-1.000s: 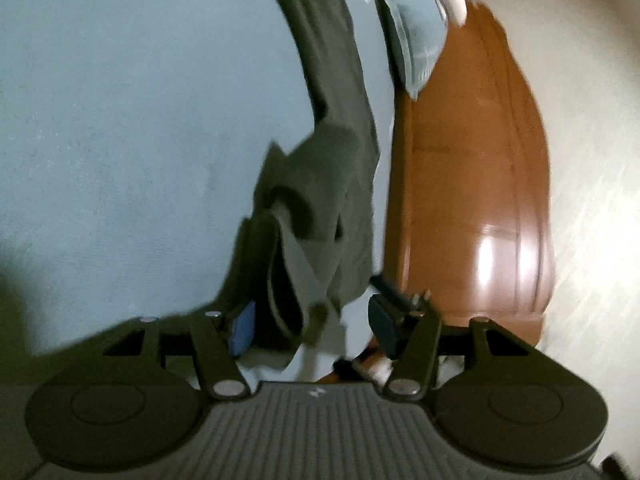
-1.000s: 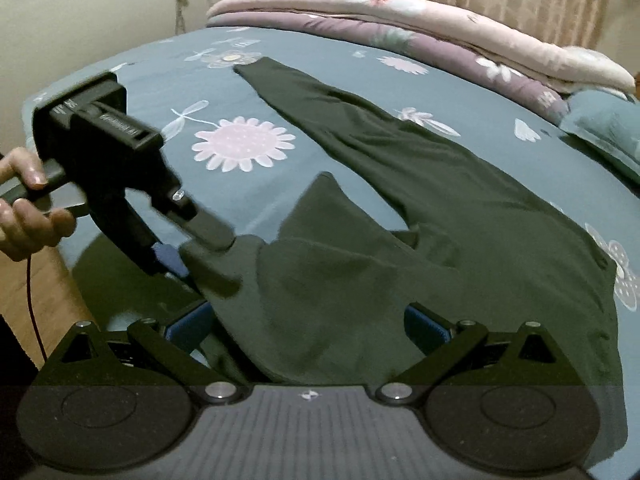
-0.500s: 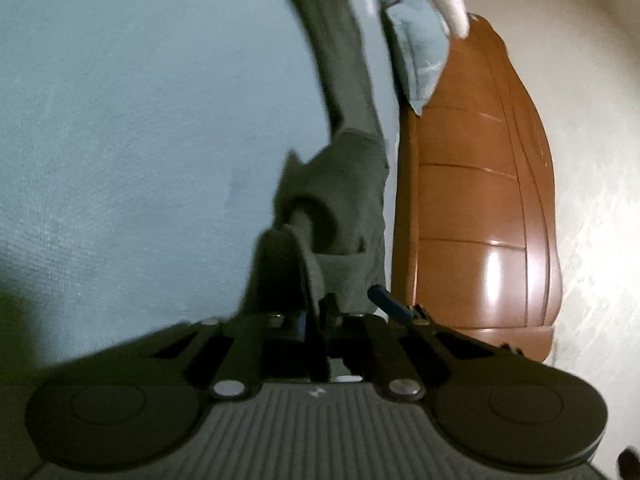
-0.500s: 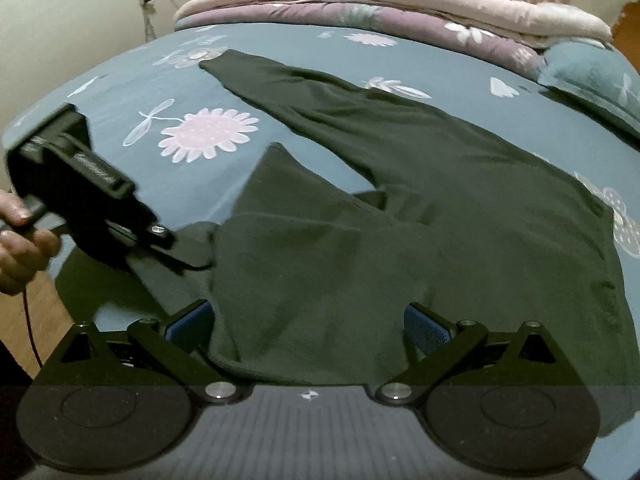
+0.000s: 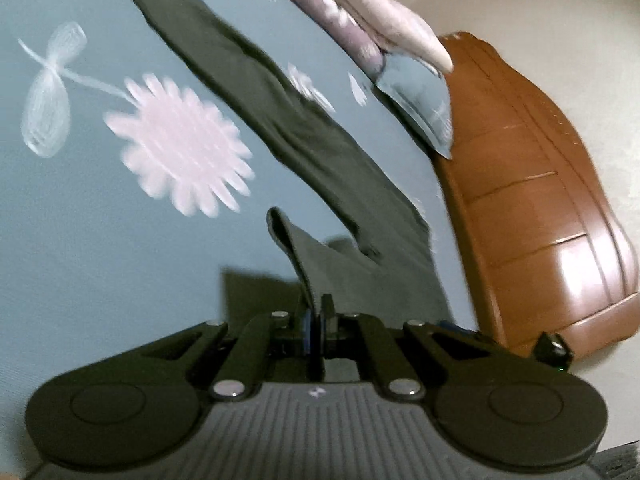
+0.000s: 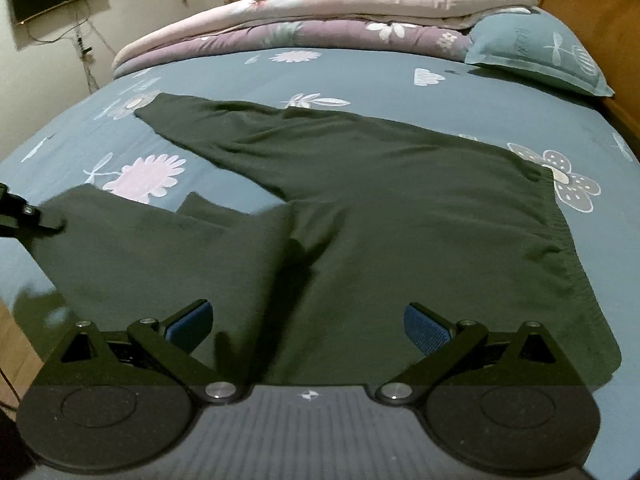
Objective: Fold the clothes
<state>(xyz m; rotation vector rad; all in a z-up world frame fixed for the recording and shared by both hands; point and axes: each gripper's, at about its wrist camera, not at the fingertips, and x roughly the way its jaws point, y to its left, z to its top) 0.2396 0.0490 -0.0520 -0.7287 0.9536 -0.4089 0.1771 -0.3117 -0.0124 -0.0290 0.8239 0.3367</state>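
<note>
A pair of dark green trousers lies spread on the bed, waistband toward the right edge in the right wrist view, one leg stretched flat toward the far left corner, the other leg bent back near the crotch with its end lifted off the sheet; the left gripper is clenched on the hem of that near leg, cloth pinched between its closed jaws and rising from them in a taut ridge; its tip also shows at the left edge of the right wrist view, gripping that corner; the right gripper hangs released, jaws wide apart, over the seat of the trousers and touching nothing that can be seen; judging by this, the step in hand is carrying the near leg across to lie over the far one, halving the trousers lengthwise; the next move calls for keeping the hem pinched and the cloth taut, so the leg lands edge to edge on the other without bunching at the crotch; the free gripper could pin or grasp the waistband side.
</note>
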